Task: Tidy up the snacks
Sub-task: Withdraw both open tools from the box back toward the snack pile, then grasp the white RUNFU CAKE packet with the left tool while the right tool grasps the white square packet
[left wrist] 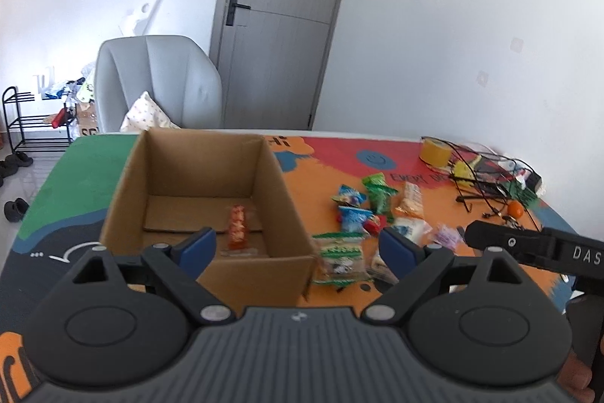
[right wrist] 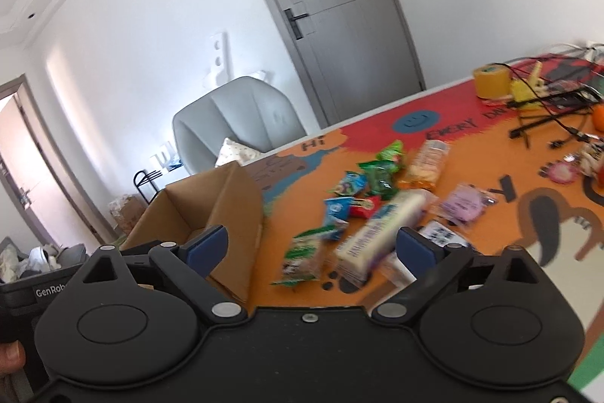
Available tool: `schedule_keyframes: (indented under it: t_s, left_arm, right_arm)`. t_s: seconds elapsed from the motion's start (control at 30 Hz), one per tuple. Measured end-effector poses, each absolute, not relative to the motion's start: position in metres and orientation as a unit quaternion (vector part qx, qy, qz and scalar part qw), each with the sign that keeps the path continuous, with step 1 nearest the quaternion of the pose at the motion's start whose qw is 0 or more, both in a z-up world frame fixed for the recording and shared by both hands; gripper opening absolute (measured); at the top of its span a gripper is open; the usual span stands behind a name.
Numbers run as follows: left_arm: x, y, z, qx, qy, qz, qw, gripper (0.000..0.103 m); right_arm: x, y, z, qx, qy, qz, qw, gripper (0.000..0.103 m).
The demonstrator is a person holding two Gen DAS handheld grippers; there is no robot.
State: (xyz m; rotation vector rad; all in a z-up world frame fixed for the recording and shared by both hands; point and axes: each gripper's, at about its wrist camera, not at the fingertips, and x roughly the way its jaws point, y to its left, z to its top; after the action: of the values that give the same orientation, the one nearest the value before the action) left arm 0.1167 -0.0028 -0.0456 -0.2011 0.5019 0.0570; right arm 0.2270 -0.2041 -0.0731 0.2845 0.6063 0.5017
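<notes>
both the left gripper (left wrist: pixel 298 248) and right gripper (right wrist: pixel 311 248) gape wide, holding nothing.

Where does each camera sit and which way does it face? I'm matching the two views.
Left wrist: on the left gripper, facing the cardboard box and door; own blue fingers and the right gripper show.
Right wrist: on the right gripper, tilted, facing the snack pile; a thumb shows bottom left.
Shared: box, snacks, door, yellow tape roll.
</notes>
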Motion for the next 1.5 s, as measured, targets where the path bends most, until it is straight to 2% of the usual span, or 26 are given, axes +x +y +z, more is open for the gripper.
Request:
schedule_keyframes:
  t_s: [0.57, 0.77, 0.83, 0.9, 0.93, 1.07, 1.27, 1.33, 1.5]
  left_arm:
    - [0.133, -0.06, -0.061, -0.081, 0.274, -0.028, 0.958, 0.092]
    - [0.143, -0.074, -0.07, -0.076, 0.288, -0.045, 0.954, 0.087]
    - [0.148, -0.078, -0.074, -0.072, 0.29, -0.05, 0.953, 0.085]
    - [0.154, -0.081, -0.079, -0.075, 0.293, -0.052, 0.952, 0.081]
    - [0.158, -0.082, -0.081, -0.077, 0.296, -0.05, 0.951, 0.078]
    - [0.172, -0.085, -0.088, -0.078, 0.304, -0.045, 0.948, 0.076]
    - [0.192, -0.088, -0.097, -0.075, 0.311, -0.038, 0.947, 0.07]
    - [0.199, -0.087, -0.099, -0.082, 0.314, -0.034, 0.945, 0.065]
    - [0.216, -0.09, -0.103, -0.08, 0.318, -0.043, 0.944, 0.062]
  right_arm:
    - [0.222, -0.263, -0.095, 0.104, 0.317, 0.208, 0.92, 0.098]
    - [0.225, -0.269, -0.108, 0.102, 0.322, 0.21, 0.917, 0.097]
    - [0.228, -0.27, -0.114, 0.108, 0.327, 0.209, 0.915, 0.091]
    - [0.234, -0.27, -0.119, 0.115, 0.332, 0.21, 0.913, 0.08]
    - [0.236, -0.27, -0.121, 0.117, 0.336, 0.209, 0.911, 0.079]
    - [0.244, -0.267, -0.129, 0.121, 0.341, 0.212, 0.908, 0.079]
    - [0.263, -0.262, -0.139, 0.121, 0.345, 0.204, 0.908, 0.08]
    - [0.268, -0.259, -0.141, 0.116, 0.346, 0.204, 0.909, 0.08]
    - [0.281, -0.253, -0.146, 0.103, 0.349, 0.213, 0.907, 0.082]
